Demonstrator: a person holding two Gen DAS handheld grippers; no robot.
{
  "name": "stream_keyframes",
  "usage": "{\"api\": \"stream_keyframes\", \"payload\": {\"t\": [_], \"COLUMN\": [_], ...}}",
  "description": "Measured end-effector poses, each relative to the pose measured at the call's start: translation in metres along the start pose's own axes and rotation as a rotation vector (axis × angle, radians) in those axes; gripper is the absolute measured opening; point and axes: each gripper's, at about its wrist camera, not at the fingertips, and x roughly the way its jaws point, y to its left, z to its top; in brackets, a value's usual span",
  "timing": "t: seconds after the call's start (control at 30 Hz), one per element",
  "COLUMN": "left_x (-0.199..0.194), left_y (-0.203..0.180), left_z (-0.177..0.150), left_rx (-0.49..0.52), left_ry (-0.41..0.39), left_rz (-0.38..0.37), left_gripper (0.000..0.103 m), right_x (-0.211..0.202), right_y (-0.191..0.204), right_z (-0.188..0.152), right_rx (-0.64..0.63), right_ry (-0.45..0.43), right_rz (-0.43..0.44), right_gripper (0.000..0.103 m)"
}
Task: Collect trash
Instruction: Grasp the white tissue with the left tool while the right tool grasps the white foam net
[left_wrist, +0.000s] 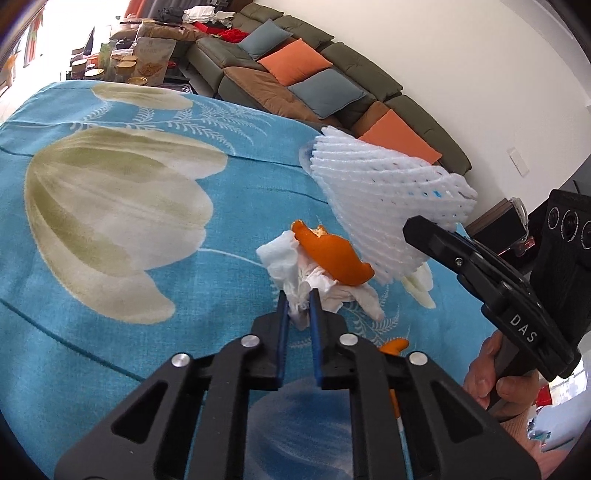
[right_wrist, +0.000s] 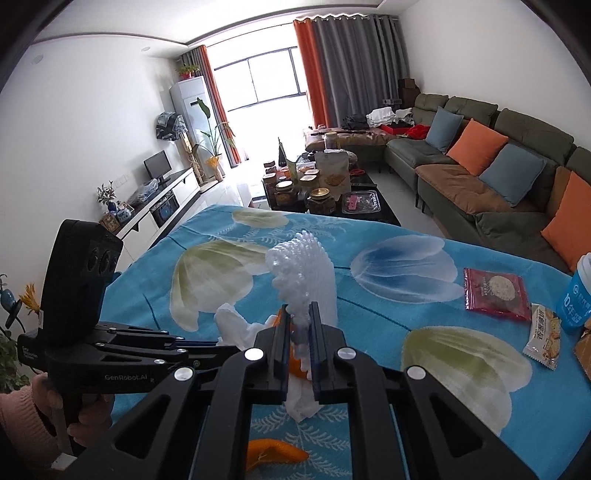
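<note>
While the left gripper (left_wrist: 298, 308) pinches a tissue (left_wrist: 291, 266), the right gripper (right_wrist: 299, 328) clamps foam netting (right_wrist: 306, 273) — both off the tablecloth (left_wrist: 110, 295).

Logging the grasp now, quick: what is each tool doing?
Left tool: closed on the crumpled tissue.
Right tool: closed on the white foam fruit net.

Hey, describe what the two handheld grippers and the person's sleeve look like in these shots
Both grippers are matte black plastic with cut-out linkage arms, round silver pivot pins and blue finger pads. The left gripper carries white GenRobot.AI lettering on its side and a black camera block with round lenses. The right gripper has a white DAS marking and the same lens block. A pink knitted sleeve shows at the left wrist.
</note>
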Motion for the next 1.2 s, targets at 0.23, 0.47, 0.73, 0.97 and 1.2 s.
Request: {"api": "stream_keyframes", "payload": {"t": [0.23,0.47,0.73,0.97,1.2], "left_x": [-0.026,-0.074,-0.118,-0.146,-0.165], "left_y": [-0.012,-0.010,-0.005,0.004,0.017], "left_z": [-0.008,-0.015,-0.037,-0.059,-0.076], "left_rx": [0.050,0.065,0.096,0.105,0.077], "left_ry": [-0.063,-0.145,-0.212,-0.241,-0.253], "left_rz": [0.014,0.024,0.097,0.180,0.247], "left_gripper": [0.007,0.007,0.007,0.007,0.007], "right_x": [-0.009,-0.026,-0.033,-0.029,-0.021], "right_y": [0.005,0.021,0.047,0.072,0.098], "right_z": [-0.001,-0.001,-0.005,-0.012,-0.019], "right_rx": [0.010,0.006,0.003,-0.006,-0.014], "right_ry": [-0.030,-0.070,-0.091,-0.080,-0.053], "right_rz": [0.026,0.072,0.163,0.237,0.299], "right_gripper": [0.008,0.008,0.008,0.008,0.008]}}
